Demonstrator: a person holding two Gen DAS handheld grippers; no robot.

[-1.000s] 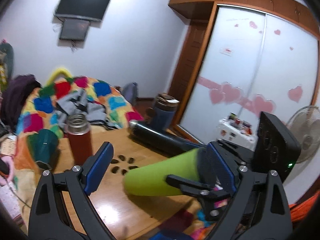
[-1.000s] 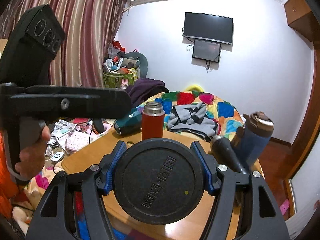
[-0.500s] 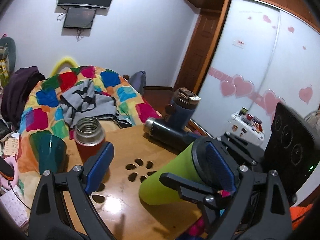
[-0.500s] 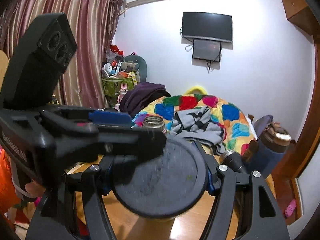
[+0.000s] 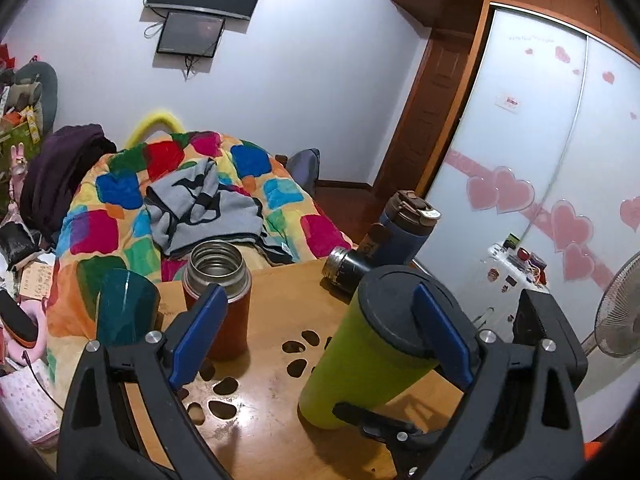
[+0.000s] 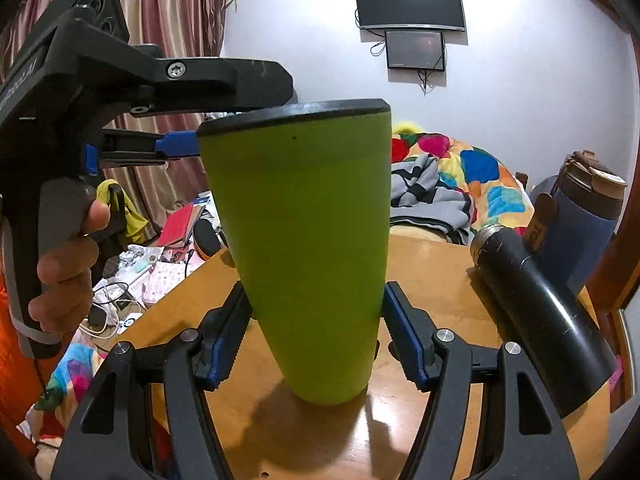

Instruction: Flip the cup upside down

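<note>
A lime-green tumbler (image 6: 308, 248) with a black lid stands on its narrow end on the wooden table (image 6: 432, 280), lid up and leaning slightly. My right gripper (image 6: 316, 340) is shut on its lower body, both blue pads against its sides. In the left wrist view the tumbler (image 5: 360, 368) shows near my right blue pad. My left gripper (image 5: 320, 336) is open; its fingers (image 6: 176, 146) reach to the tumbler's lid from the left, and one pad touches the rim.
A red open flask (image 5: 218, 304) and a teal cup (image 5: 124, 308) stand at the table's left. A black flask (image 6: 544, 316) lies on its side at the right, a blue bottle (image 6: 580, 216) behind it. A bed with a coloured quilt (image 5: 120, 200) lies beyond.
The tumbler swung from lying level in the air to standing on the table with its lid up. My left gripper came up beside the lid.
</note>
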